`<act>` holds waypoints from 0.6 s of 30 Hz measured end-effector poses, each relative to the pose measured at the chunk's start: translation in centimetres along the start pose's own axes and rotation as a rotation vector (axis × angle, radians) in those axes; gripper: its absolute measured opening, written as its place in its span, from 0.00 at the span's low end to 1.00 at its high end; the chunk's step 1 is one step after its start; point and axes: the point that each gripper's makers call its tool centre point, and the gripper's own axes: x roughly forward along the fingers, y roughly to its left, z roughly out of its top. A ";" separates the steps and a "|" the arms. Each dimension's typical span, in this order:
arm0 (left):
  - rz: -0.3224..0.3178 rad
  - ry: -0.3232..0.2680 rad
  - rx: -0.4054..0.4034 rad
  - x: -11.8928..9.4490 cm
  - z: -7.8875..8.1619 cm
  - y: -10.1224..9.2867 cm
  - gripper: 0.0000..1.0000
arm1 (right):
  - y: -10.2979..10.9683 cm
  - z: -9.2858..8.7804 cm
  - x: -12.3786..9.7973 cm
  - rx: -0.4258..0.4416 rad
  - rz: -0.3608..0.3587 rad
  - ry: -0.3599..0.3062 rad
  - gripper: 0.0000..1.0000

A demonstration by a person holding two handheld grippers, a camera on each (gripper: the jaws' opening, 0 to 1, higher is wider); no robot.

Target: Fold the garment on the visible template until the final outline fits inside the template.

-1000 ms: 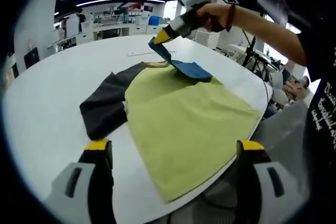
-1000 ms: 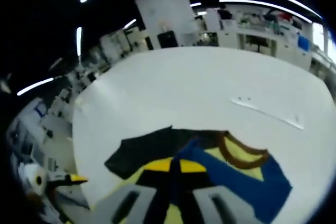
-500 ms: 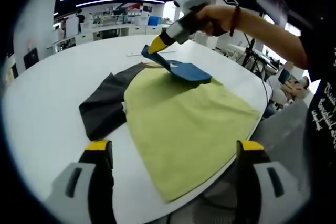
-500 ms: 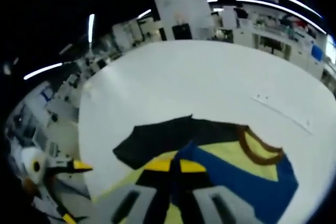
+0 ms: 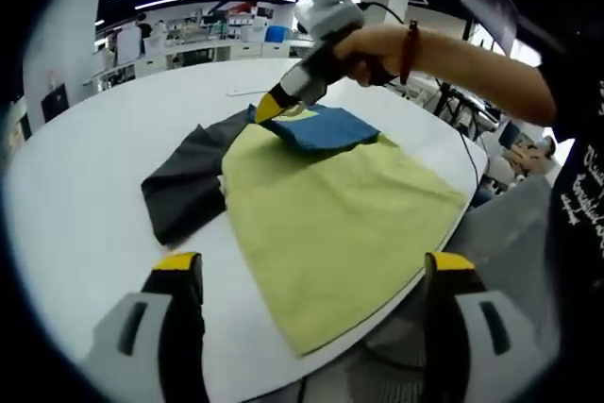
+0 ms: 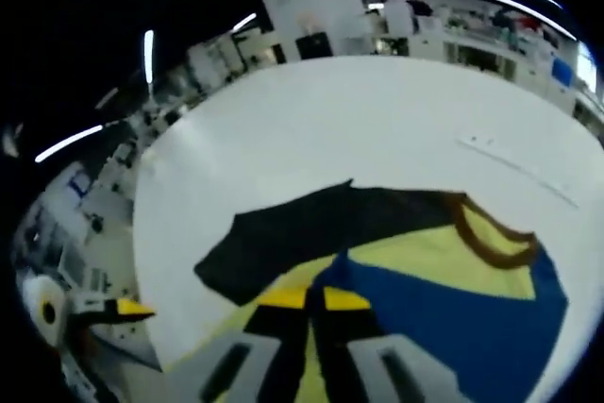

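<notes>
Left gripper view: garment (image 5: 330, 224) lies flat on the white table (image 5: 75, 195), yellow-green body toward 5 o'clock, dark sleeve (image 5: 184, 181) at 9 o'clock. Right gripper (image 5: 267, 109), at 12 o'clock, is pinched closed on the blue sleeve (image 5: 326, 127), folding it onto the body. Left gripper (image 5: 311, 276) has jaws wide apart, holding nothing. Right gripper view: brown collar (image 6: 491, 228) at 3 o'clock.

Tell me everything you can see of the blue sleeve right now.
The blue sleeve is soft knit-looking fabric, part of a yellow-green shirt with a brown collar and a dark sleeve. It lies folded inward over the shirt's upper body, its edge pinched in the right gripper, on the white table.
</notes>
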 end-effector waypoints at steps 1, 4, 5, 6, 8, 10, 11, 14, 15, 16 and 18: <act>-0.002 0.001 0.002 0.0 0.0 0.0 0.95 | 0.0 -0.1 0.2 0.005 0.001 -0.001 0.00; -0.007 -0.005 -0.001 0.1 0.2 -0.1 0.95 | 0.0 -0.4 1.0 0.036 0.007 -0.003 0.00; -0.007 -0.008 -0.001 0.1 0.3 -0.2 0.95 | 0.0 -0.5 1.1 0.040 0.011 -0.004 0.00; -0.007 -0.009 -0.002 0.2 0.3 -0.3 0.95 | 0.1 -0.7 1.3 0.045 0.017 -0.003 0.00; -0.014 -0.012 -0.001 0.3 0.3 -0.3 0.95 | 1.4 -0.9 1.9 0.075 0.089 0.003 0.01; -0.020 -0.013 0.003 0.4 0.4 -0.6 0.96 | 1.6 -0.6 2.2 0.091 0.103 -0.008 0.04; -0.022 -0.013 0.004 0.5 0.4 -0.7 0.96 | 1.5 -0.4 2.3 0.086 0.099 -0.009 0.07; -0.022 -0.013 0.003 0.5 0.3 -0.6 0.97 | 1.5 -0.5 2.2 0.070 0.093 -0.012 0.15; -0.021 -0.013 0.004 0.5 0.3 -0.6 0.97 | 1.5 -0.5 2.1 0.066 0.091 -0.012 0.17; -0.019 -0.013 0.004 0.5 0.3 -0.5 0.97 | 1.2 -0.5 2.0 0.049 0.082 -0.015 0.18; -0.013 -0.015 0.002 0.4 0.3 -0.4 0.98 | 0.7 -0.3 1.9 0.031 0.067 -0.026 0.24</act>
